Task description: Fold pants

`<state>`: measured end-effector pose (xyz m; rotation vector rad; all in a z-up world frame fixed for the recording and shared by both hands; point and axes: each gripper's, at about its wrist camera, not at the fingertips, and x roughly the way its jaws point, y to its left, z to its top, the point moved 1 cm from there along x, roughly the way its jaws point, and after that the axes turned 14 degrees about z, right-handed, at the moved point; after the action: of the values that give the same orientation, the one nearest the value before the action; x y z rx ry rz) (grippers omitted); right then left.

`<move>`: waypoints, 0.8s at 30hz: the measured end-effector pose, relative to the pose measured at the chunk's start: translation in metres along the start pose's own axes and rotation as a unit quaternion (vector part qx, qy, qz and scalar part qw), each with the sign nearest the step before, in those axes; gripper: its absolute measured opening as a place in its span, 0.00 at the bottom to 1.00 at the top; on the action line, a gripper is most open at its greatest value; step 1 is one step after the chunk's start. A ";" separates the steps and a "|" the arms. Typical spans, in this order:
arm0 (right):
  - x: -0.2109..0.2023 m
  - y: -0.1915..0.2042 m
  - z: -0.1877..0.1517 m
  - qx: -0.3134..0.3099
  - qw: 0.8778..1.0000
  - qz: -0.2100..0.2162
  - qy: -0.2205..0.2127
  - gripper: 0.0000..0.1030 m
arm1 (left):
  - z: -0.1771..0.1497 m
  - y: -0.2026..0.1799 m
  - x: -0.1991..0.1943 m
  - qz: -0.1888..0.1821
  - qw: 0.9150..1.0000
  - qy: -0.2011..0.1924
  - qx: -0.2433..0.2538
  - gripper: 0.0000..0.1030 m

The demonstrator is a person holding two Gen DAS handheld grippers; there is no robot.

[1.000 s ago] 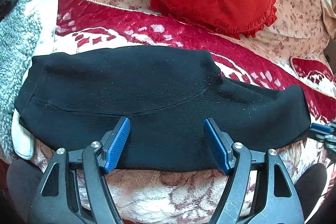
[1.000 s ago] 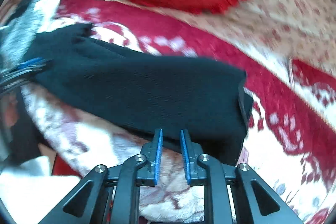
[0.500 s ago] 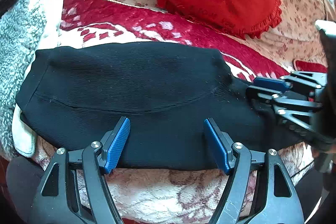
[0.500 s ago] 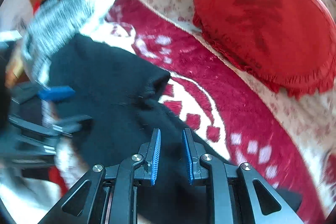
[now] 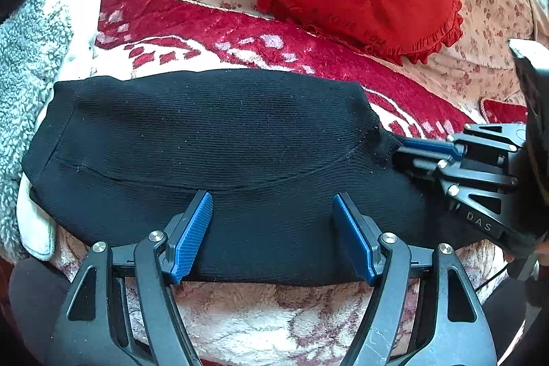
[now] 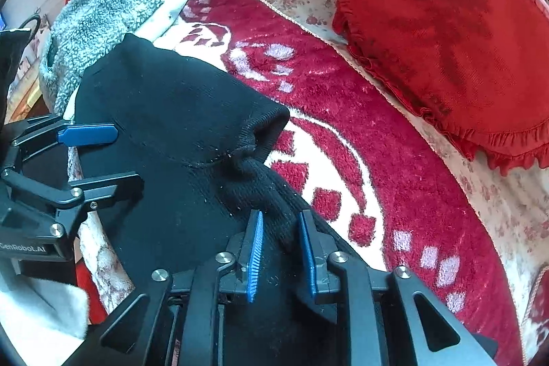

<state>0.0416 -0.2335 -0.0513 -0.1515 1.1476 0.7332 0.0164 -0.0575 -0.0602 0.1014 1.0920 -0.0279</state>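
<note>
The black pants [image 5: 212, 160] lie folded lengthwise across the near blanket [image 5: 308, 57]. The left gripper [image 5: 272, 235] hovers spread wide over their near edge, gripping nothing. The right gripper [image 6: 280, 249] pinches the far-right leg fold, probably to carry it leftward.

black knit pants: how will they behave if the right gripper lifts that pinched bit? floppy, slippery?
Probably floppy: the black pants drape flat over the blanket and bunch into a soft ridge between the right gripper fingers. Likely not slippery: the ribbed knit should grip the textured pads. The rest would probably sag and drag; the open left gripper holds nothing.
</note>
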 end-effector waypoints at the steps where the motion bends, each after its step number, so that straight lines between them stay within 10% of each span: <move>1: -0.002 0.005 0.001 -0.011 1.000 -0.007 -0.002 0.04 | 0.001 0.000 -0.001 -0.002 1.000 -0.001 -0.001 0.71; 15: -0.024 -0.006 -0.004 0.077 0.994 -0.037 -0.070 0.12 | 0.004 -0.015 -0.003 -0.006 1.000 -0.007 0.014 0.71; 24: -0.124 -0.076 -0.117 0.251 0.949 -0.177 -0.078 0.24 | 0.004 -0.028 -0.006 -0.018 1.000 -0.007 0.019 0.71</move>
<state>-0.0293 -0.4020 -0.0134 0.1271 1.0836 0.1192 0.0147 -0.0862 -0.0550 0.1164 1.0791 -0.0822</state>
